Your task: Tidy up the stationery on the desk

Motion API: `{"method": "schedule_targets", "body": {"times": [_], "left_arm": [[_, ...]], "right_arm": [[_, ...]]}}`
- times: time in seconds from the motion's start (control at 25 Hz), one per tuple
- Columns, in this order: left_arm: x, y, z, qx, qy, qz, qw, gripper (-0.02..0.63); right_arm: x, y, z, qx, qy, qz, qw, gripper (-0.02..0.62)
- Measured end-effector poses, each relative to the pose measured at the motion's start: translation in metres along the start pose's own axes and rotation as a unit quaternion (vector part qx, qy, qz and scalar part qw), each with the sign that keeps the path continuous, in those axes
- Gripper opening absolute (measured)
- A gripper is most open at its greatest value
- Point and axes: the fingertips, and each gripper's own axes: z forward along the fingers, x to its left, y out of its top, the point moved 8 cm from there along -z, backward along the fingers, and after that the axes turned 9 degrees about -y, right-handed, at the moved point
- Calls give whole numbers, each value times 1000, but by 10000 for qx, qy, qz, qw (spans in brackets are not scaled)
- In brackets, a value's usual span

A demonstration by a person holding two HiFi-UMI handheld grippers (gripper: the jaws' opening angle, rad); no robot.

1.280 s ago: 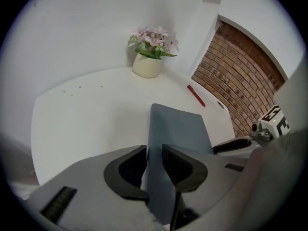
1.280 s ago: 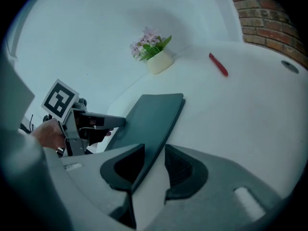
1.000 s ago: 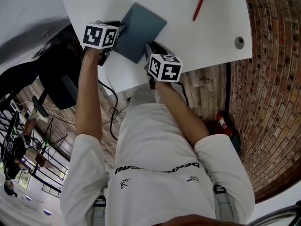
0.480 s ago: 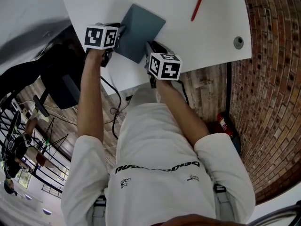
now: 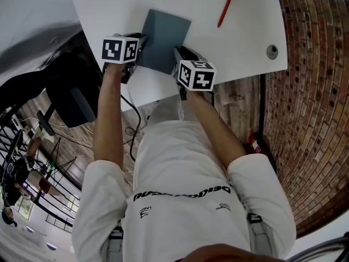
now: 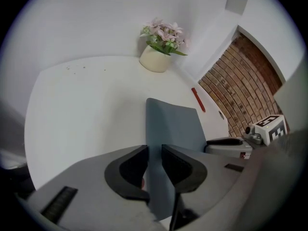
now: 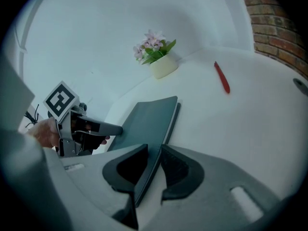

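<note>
A grey-blue notebook (image 5: 163, 33) lies on the white desk (image 5: 240, 42), near its front edge. My left gripper (image 5: 139, 40) is shut on the notebook's left near corner, and the cover (image 6: 174, 126) runs between its jaws. My right gripper (image 5: 178, 53) is shut on the right near corner, and the notebook (image 7: 150, 113) slants between its jaws. Whether the notebook's near edge is off the desk I cannot tell. A red pen (image 5: 224, 11) lies alone farther back to the right, and shows as the pen (image 7: 222, 77) in the right gripper view.
A white pot of pink flowers (image 6: 157, 57) stands at the back of the desk against the wall. A round cable grommet (image 5: 271, 51) sits near the desk's right edge. A brick wall (image 5: 311, 119) runs along the right. A black chair (image 5: 71, 97) stands left of the desk.
Both grippers, still shut on the notebook, have shifted slightly right and farther onto the desk. The notebook has turned a little squarer to the desk's edge.
</note>
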Motion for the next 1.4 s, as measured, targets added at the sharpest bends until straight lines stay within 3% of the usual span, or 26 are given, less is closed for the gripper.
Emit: {"method": "schedule_targets", "body": {"times": [0.44, 1.08, 1.4], "left_arm": [[-35, -26, 10, -390, 262, -393, 9981, 91], [-68, -44, 21, -850, 572, -916, 9905, 91], [-79, -43, 26, -856, 586, -919, 9904, 91]], "right_arm": [[-34, 26, -3, 219, 351, -913, 9950, 83], [-57, 37, -6, 355, 451, -1485, 9872, 84], [-68, 46, -7, 391, 439, -1517, 9867, 84]]}}
